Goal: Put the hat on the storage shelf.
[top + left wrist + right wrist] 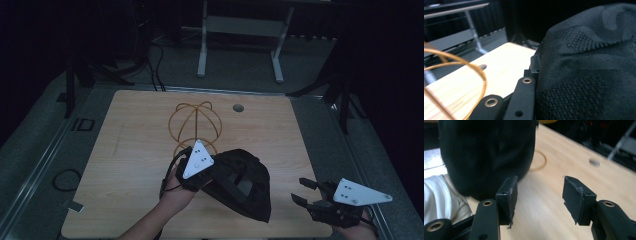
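high view: a black knit hat (240,182) hangs above the wooden table (140,150), at 5 o'clock from the wire hat stand (196,122). the left gripper (202,172) pinches the hat's edge at its 9 o'clock; the right gripper (307,192) waits at 3 o'clock, well apart, jaws spread, empty.
left gripper view: the hat (589,72) presses against one jaw; the weave shows up close, and the stand's wire (461,61) curves at 9 o'clock.
right gripper view: the right gripper (539,195) has both jaws wide, with bare table between; the hat (486,155) hangs at 11 o'clock.
handling: it looks soft, light and floppy, so the brim hem seems best to grip.

Black knit hat (242,182), golden wire stand (195,122)
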A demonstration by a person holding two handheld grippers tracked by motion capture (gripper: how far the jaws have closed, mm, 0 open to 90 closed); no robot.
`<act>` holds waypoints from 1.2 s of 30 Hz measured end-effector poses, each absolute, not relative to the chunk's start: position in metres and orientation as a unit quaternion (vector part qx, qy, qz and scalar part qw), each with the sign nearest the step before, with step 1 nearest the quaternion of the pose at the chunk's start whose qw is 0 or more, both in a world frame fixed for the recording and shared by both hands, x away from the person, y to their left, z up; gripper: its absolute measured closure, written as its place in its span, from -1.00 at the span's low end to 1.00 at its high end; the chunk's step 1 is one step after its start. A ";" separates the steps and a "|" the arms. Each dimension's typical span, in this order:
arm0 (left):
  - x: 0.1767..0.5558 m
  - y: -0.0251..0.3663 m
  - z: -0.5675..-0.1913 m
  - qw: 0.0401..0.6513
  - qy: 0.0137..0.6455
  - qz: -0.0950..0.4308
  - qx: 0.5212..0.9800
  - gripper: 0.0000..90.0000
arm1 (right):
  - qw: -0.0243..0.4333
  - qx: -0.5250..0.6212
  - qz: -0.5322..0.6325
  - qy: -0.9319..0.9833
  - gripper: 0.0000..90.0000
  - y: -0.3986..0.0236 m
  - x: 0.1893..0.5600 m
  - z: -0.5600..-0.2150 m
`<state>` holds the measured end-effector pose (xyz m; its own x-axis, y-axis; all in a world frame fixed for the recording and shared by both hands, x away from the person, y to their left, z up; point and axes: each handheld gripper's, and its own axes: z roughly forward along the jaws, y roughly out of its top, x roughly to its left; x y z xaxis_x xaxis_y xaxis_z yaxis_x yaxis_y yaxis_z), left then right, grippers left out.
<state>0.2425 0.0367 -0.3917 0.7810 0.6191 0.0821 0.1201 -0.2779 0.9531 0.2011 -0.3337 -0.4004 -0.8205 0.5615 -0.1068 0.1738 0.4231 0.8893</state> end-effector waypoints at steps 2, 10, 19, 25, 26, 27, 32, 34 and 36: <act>0.242 0.035 -0.393 0.551 0.229 0.221 0.772 1.00 | 0.196 0.213 0.494 0.820 0.03 -0.332 0.204 -0.396; 0.240 0.034 -0.394 0.553 0.203 0.206 0.781 1.00 | 0.148 0.099 0.516 0.838 0.02 -0.290 0.216 -0.375; 0.240 0.037 -0.392 0.565 0.184 0.185 0.783 1.00 | 0.148 0.044 0.500 0.852 -0.02 -0.261 0.222 -0.370; 0.243 0.039 -0.392 0.569 0.186 0.174 0.782 1.00 | 0.132 0.023 0.491 0.861 0.52 -0.252 0.224 -0.365; 0.243 0.039 -0.393 0.569 0.186 0.174 0.782 1.00 | 0.136 0.020 0.490 0.861 0.71 -0.250 0.223 -0.364; 0.243 0.039 -0.393 0.568 0.186 0.174 0.783 1.00 | 0.133 0.025 0.486 0.863 0.94 -0.248 0.223 -0.363; 0.246 0.042 -0.397 0.563 0.193 0.171 0.785 1.00 | 0.117 0.046 0.510 0.851 0.98 -0.254 0.226 -0.363; 0.246 0.041 -0.398 0.563 0.193 0.173 0.784 0.99 | 0.117 0.050 0.516 0.847 0.99 -0.257 0.225 -0.362; 0.245 0.040 -0.398 0.562 0.193 0.176 0.785 0.99 | 0.118 0.054 0.519 0.845 0.99 -0.258 0.224 -0.361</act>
<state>0.2453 0.0405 -0.3978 0.8635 0.5010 0.0579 0.1061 -0.2928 0.9503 0.2243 -0.2575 -0.3608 -0.9663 0.2133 -0.1442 -0.0320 0.4561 0.8893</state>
